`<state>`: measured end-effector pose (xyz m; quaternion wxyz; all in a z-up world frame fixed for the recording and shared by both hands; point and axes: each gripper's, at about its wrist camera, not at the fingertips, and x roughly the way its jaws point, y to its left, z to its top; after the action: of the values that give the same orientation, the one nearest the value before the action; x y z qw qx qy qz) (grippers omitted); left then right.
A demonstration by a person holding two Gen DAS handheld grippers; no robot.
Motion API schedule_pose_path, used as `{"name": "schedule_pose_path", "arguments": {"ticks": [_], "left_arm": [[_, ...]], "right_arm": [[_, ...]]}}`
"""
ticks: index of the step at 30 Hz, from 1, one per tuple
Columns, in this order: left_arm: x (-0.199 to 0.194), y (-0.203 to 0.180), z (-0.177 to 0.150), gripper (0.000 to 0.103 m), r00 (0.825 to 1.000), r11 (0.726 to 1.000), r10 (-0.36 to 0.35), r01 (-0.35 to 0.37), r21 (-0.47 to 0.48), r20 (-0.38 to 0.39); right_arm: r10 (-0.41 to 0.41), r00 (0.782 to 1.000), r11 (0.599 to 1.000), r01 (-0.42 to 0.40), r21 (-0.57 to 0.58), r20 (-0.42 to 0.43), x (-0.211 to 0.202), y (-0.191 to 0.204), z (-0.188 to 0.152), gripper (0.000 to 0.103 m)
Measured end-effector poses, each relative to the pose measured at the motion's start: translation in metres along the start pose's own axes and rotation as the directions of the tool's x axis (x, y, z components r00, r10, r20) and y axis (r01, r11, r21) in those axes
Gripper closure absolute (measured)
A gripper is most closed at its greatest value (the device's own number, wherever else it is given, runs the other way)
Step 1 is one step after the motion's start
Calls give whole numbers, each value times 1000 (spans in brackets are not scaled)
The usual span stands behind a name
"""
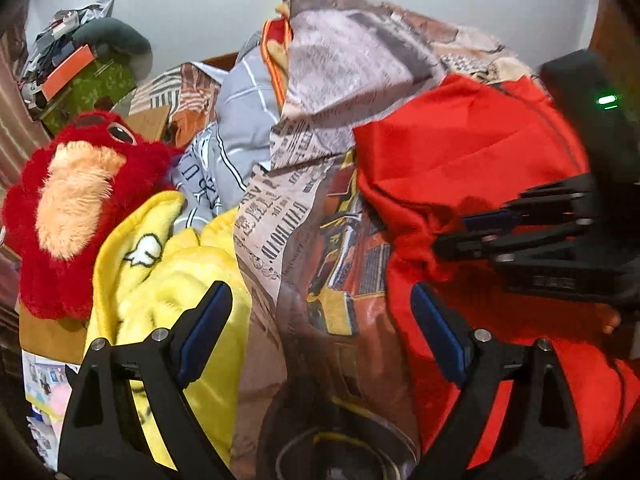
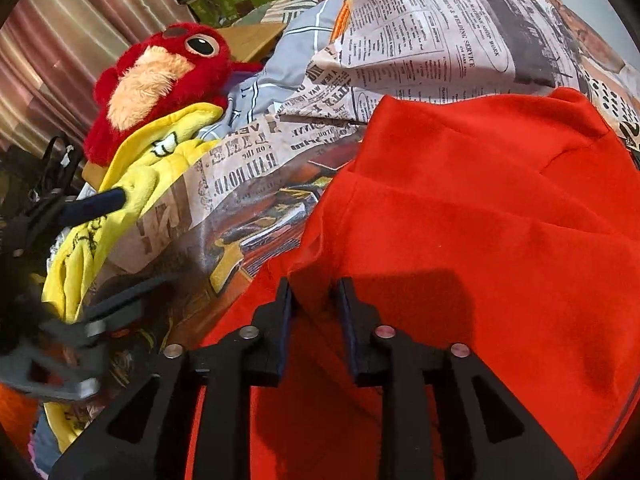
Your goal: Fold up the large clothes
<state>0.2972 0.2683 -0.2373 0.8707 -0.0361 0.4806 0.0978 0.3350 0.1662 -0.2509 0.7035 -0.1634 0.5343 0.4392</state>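
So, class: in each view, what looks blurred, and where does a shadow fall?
Left wrist view: the right hand-held gripper is motion-blurred. Right wrist view: the left hand-held gripper is smeared, and a dark shadow lies on the red garment beside the fingers.

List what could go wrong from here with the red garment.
1. The right gripper pinches only a small fold of the red garment; it may slip when lifted.
2. The left gripper is open over the printed bedsheet, so closing could grab the sheet instead.
3. The yellow blanket lies close by and might get dragged along.

Red garment [image 2: 480,220] — newsprint-patterned sheet [image 2: 420,32] — yellow blanket [image 1: 168,280].
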Motion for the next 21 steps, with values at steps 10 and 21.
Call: {"name": "schedule_pose_path", "arguments": {"ticks": [10, 21], "left_arm": [[-15, 4, -23, 12, 999, 998, -47, 46, -33, -10], [6, -11, -19, 12, 996, 998, -68, 67, -15, -57]], "right_arm": [[-18, 999, 1000, 18, -5, 29, -4, 5, 2, 66], [-27, 998, 999, 29, -38, 57, 2, 11, 5, 98]]}}
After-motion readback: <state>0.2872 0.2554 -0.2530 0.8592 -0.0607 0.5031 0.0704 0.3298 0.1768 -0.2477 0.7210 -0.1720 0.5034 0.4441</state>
